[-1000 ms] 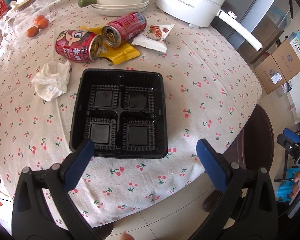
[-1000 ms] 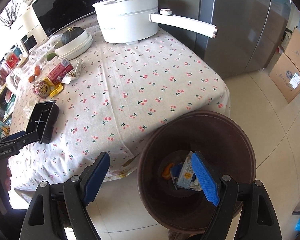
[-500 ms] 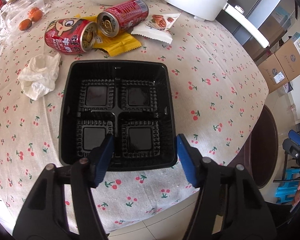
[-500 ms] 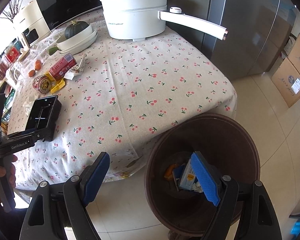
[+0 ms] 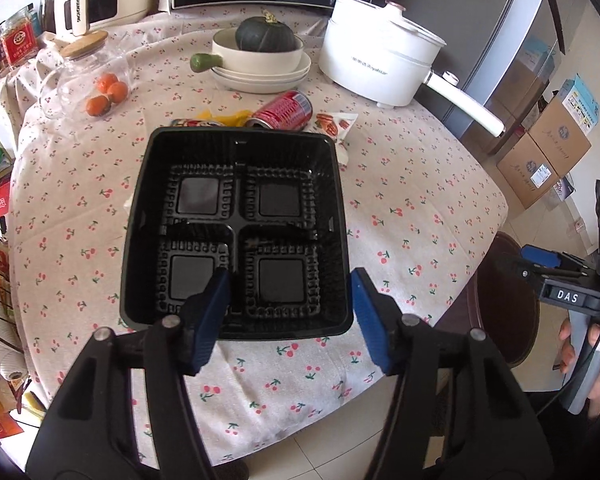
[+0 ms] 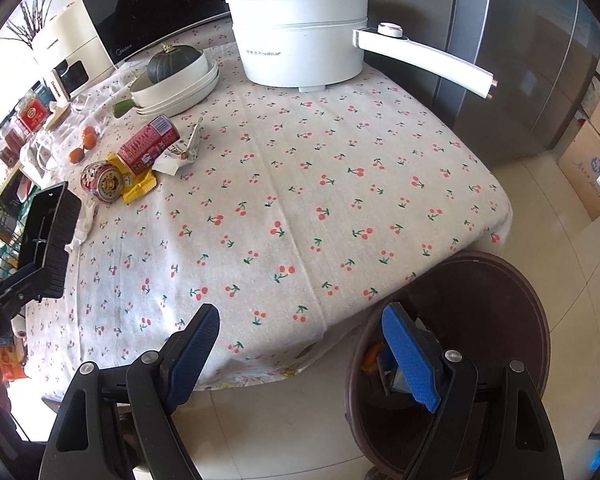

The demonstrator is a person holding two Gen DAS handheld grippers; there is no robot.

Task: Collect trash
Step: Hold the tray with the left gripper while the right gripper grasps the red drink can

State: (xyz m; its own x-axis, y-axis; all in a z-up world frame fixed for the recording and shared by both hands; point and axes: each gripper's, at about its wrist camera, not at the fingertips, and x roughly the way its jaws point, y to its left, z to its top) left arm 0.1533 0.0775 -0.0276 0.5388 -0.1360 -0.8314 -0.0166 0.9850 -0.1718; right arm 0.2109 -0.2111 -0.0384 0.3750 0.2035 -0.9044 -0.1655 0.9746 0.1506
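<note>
The left gripper (image 5: 288, 300) is clamping the near right corner of the black tray (image 5: 236, 184), one pad inside the tray and one against its outer wall. In the right wrist view the tray is tilting up off the tabletop (image 6: 340, 200). The right gripper (image 6: 300, 356) is hanging open and empty over the tabletop's edge and the brown bin (image 6: 500, 300), which is standing on the floor with trash inside. Beyond the tray, two red cans (image 6: 140, 160), a yellow wrapper (image 6: 142, 188), a white packet (image 6: 180, 156) and a crumpled tissue (image 6: 86, 220) are lying on the tabletop.
</note>
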